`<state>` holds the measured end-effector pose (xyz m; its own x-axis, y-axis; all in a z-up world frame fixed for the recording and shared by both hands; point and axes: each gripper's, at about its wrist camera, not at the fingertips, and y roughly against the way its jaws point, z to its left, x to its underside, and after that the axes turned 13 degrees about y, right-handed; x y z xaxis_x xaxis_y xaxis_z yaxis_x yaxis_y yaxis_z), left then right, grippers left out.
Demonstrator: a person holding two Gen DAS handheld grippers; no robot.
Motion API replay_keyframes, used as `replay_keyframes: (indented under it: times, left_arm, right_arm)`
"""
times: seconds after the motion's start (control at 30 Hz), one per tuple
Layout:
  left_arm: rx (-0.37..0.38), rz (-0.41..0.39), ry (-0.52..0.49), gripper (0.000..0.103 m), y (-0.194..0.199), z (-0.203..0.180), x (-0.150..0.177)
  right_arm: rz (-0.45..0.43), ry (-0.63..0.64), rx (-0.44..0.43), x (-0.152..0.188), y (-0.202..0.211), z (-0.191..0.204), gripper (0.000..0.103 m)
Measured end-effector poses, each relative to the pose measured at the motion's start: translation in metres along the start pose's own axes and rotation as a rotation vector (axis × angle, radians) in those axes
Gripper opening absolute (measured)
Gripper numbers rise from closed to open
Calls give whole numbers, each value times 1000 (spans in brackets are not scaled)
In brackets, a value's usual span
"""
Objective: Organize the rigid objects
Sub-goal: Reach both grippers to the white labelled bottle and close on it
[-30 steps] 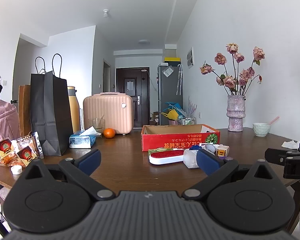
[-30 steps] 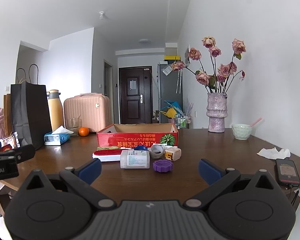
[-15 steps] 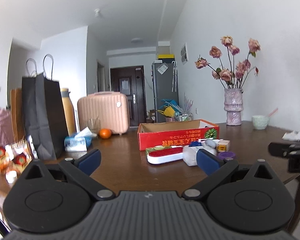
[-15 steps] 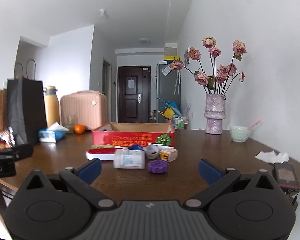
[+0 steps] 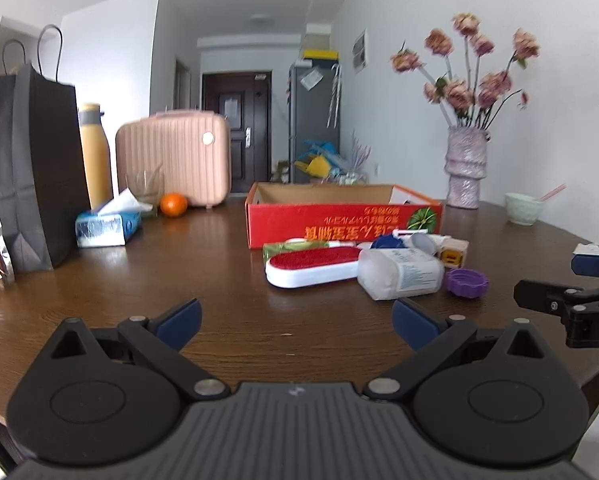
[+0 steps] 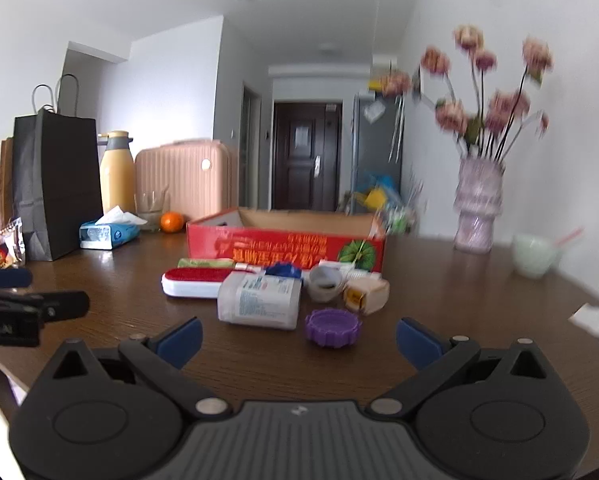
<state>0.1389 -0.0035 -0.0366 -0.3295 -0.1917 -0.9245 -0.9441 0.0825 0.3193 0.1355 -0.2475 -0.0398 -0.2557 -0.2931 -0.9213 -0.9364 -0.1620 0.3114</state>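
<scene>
A red cardboard box (image 5: 343, 220) (image 6: 285, 246) stands open on the brown table. In front of it lie a red-and-white lint brush (image 5: 313, 266) (image 6: 193, 282), a white bottle on its side (image 5: 399, 274) (image 6: 259, 300), a purple lid (image 5: 466, 282) (image 6: 331, 326), a blue cap (image 6: 283, 270), a small white cup (image 6: 325, 282) and a small beige box (image 6: 365, 296). My left gripper (image 5: 295, 322) is open and empty, short of the brush. My right gripper (image 6: 297, 336) is open and empty, just before the purple lid.
At the left stand a black paper bag (image 5: 31, 164), a yellow flask (image 5: 95, 156), a tissue box (image 5: 107, 226), an orange (image 5: 173, 204) and a pink case (image 5: 175, 160). A flower vase (image 5: 465, 172) and a green bowl (image 5: 523, 208) stand at the right.
Both grippers have moved forward over the table and tilted down toward the objects, which now look closer and larger. Both stay open.
</scene>
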Motion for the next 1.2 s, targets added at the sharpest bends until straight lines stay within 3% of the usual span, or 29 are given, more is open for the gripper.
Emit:
replay_keyframes:
  times: [0.13, 0.27, 0.33, 0.4, 0.43, 0.5, 0.57, 0.6, 0.73, 0.83, 0.9, 1.2]
  left_arm:
    - [28, 61, 5, 103, -30, -8, -6]
    - [65, 117, 2, 103, -62, -23, -19]
    - [102, 132, 14, 103, -79, -32, -28]
    - [125, 159, 50, 103, -99, -36, -37]
    - [130, 176, 69, 98, -109, -38, -41]
    - [131, 220, 93, 82, -130, -41, -46]
    - [142, 266, 112, 59, -148, -42, -48]
    - [150, 286, 132, 56, -155, -42, -48]
    - [167, 342, 229, 52, -174, -34, -48]
    - [196, 355, 252, 50, -179, -31, -48]
    - [246, 392, 325, 49, -182, -24, -45]
    - [221, 367, 325, 41, -143, -19, -46]
  right_arm:
    - [40, -8, 76, -6, -22, -10, 103]
    - [95, -91, -21, -16, -50, -34, 103]
    - [133, -106, -82, -21, -69, -42, 97]
    - [142, -131, -142, -24, -88, -48, 85]
    - [144, -150, -164, -25, -96, -50, 84]
    - [156, -193, -202, -27, -113, -53, 71]
    - [160, -251, -252, -29, -128, -56, 58]
    - [164, -281, -276, -29, -136, -58, 49]
    - [214, -370, -346, -29, -169, -58, 29]
    - [209, -431, -366, -25, -181, -59, 29]
    - [218, -473, -390, -24, -187, -59, 29]
    - [201, -487, -410, -28, -147, -46, 22]
